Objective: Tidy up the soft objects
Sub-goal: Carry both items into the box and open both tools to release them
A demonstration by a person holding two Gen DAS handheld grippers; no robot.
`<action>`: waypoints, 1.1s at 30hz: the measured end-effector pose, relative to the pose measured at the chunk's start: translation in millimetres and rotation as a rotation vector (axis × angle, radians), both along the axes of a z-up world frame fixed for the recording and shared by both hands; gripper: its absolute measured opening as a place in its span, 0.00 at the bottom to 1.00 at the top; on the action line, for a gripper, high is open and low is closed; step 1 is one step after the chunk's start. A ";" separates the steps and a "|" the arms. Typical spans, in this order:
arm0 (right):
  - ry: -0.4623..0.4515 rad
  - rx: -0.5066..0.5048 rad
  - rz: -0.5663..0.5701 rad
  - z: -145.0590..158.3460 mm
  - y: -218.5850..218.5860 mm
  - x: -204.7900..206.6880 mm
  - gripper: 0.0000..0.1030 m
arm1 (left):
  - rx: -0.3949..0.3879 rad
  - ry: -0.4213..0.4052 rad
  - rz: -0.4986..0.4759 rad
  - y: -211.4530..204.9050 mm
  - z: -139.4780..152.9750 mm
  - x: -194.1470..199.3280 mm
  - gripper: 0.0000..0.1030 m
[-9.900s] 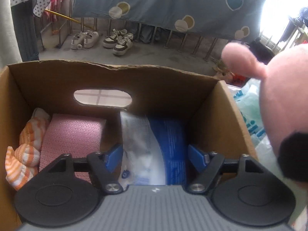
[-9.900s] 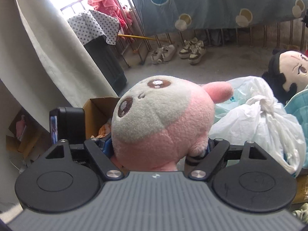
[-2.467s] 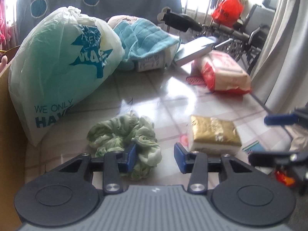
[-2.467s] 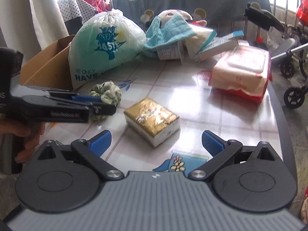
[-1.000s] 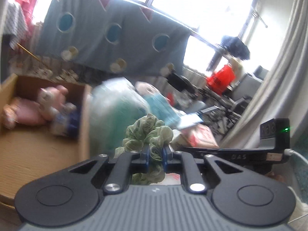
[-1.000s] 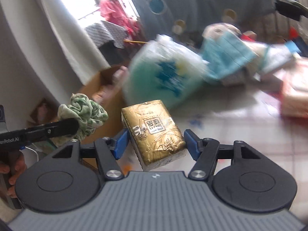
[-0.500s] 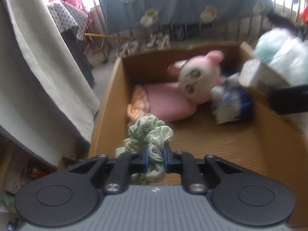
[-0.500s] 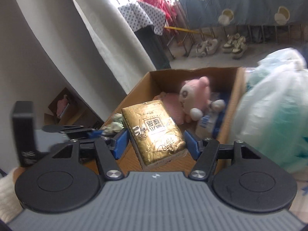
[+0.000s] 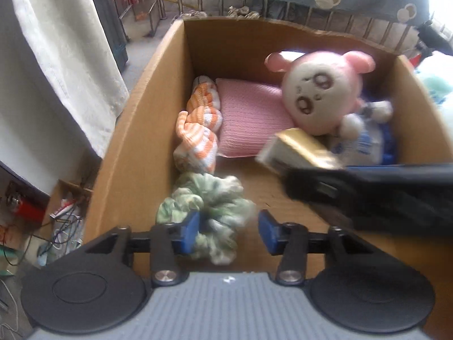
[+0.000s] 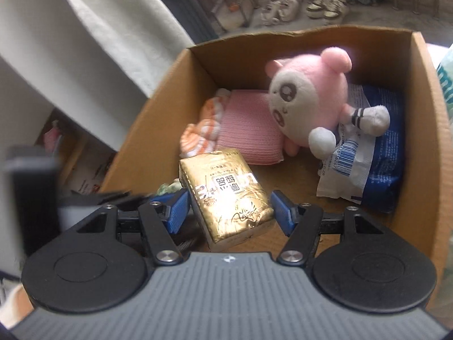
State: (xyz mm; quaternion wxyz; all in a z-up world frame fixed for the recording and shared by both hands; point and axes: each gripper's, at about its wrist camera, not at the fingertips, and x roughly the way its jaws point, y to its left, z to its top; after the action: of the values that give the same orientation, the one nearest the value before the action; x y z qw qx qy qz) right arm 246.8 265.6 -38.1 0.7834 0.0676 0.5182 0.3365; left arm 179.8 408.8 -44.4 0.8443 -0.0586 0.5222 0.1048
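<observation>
My left gripper (image 9: 228,233), jaws just opened wide, straddles the green scrunchie (image 9: 208,206) inside the cardboard box (image 9: 136,130); my right gripper (image 10: 228,208) clamps the gold tissue pack (image 10: 226,195).

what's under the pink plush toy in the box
The pink plush toy leans partly on the pink pad and partly on a blue and white packet in the cardboard box. What lies beneath those is covered.

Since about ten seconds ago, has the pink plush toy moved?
Yes. The pink plush toy was outside the cardboard box, held at the right gripper; now it lies inside, against the far wall.
</observation>
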 end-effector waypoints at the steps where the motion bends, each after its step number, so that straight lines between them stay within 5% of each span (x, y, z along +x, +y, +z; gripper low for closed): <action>1: 0.030 0.005 -0.021 -6.3 2.1 2.6 0.61 | -0.006 -0.010 -0.009 -2.9 6.8 -6.8 0.59; 5: 0.084 -0.012 -0.084 -28.6 13.6 13.2 0.61 | 0.055 -0.059 -0.064 -17.5 33.4 -32.0 0.66; 9: 0.048 -0.011 -0.167 -40.7 20.0 14.7 0.63 | -0.019 -0.112 -0.039 -8.3 50.9 -53.0 0.66; 13: 0.123 -0.112 -0.097 -48.5 37.4 14.0 0.75 | -0.035 -0.138 -0.028 1.2 60.7 -64.0 0.66; 18: 0.139 -0.063 -0.104 -37.1 25.9 8.6 0.84 | -0.049 -0.171 -0.013 10.1 64.1 -71.7 0.66; 20: 0.180 -0.024 -0.112 -38.6 14.8 8.4 0.79 | -0.065 -0.174 -0.014 12.2 63.3 -74.6 0.66; 22: 0.233 -0.020 -0.132 -44.5 6.5 9.7 0.23 | -0.074 -0.177 -0.013 13.0 61.7 -77.3 0.66; 23: 0.283 0.005 -0.157 -50.7 1.0 11.9 0.16 | -0.080 -0.178 -0.013 13.8 60.6 -78.8 0.66; 27: 0.349 0.077 -0.221 -61.8 -7.1 12.4 0.16 | -0.107 -0.177 0.002 16.6 58.3 -84.5 0.66; 33: 0.259 0.033 -0.158 -57.7 6.7 6.8 0.25 | -0.083 -0.181 0.007 13.0 58.7 -90.9 0.66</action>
State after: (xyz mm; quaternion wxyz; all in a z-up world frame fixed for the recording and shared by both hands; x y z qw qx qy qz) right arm 253.6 272.3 -95.8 0.7329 0.1635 0.6023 0.2708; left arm 88.9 421.8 14.3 0.8845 -0.1044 0.4475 0.0804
